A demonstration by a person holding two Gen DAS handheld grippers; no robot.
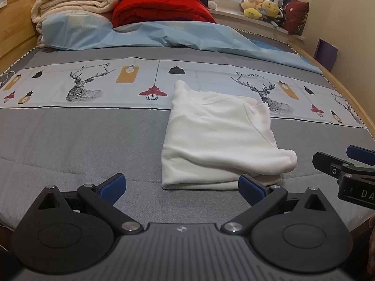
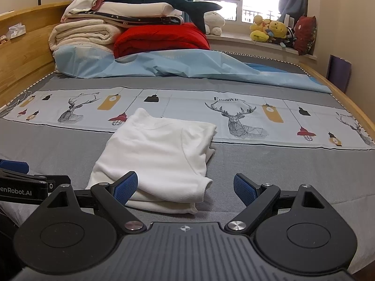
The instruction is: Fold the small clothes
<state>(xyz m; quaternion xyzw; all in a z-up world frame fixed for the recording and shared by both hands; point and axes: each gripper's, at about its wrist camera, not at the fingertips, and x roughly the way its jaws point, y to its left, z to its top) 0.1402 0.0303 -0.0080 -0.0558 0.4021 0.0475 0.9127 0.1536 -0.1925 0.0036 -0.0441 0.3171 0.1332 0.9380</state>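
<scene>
The left gripper [image 1: 181, 188] hangs low over the grey bed sheet [image 1: 82, 145] with its two blue-padded fingers [image 1: 112, 187] spread wide, and nothing sits between them. Just ahead of it, toward its right finger, lies the white garment [image 1: 218, 140], folded into a rough rectangle on the sheet. The near right corner of the garment reaches the tip of the right finger; whether the pad touches the cloth cannot be told from this view. A rounded fold of the garment sticks out to the right, beyond that finger.

The right gripper [image 2: 185, 188] is also opened wide and holds nothing. From its own camera the white garment [image 2: 159, 154] lies straight ahead and slightly to the left, its near edge running between the fingers. The left finger [image 2: 125, 187] overlaps the near edge of the cloth in the picture, though real contact cannot be confirmed; the right finger stands clear of it over bare sheet.

The two tools sit side by side close to the near edge of the bed, each visible at the edge of the other's view, with the garment in front of both.

Farther ahead of the grippers a printed band with deer and lamps [image 2: 234, 119] crosses the sheet, the garment's far end lying on it. Beyond that lie a pale blue cover [image 1: 164, 35], a red quilt [image 1: 161, 9] and stacked blankets [image 2: 86, 32].
</scene>
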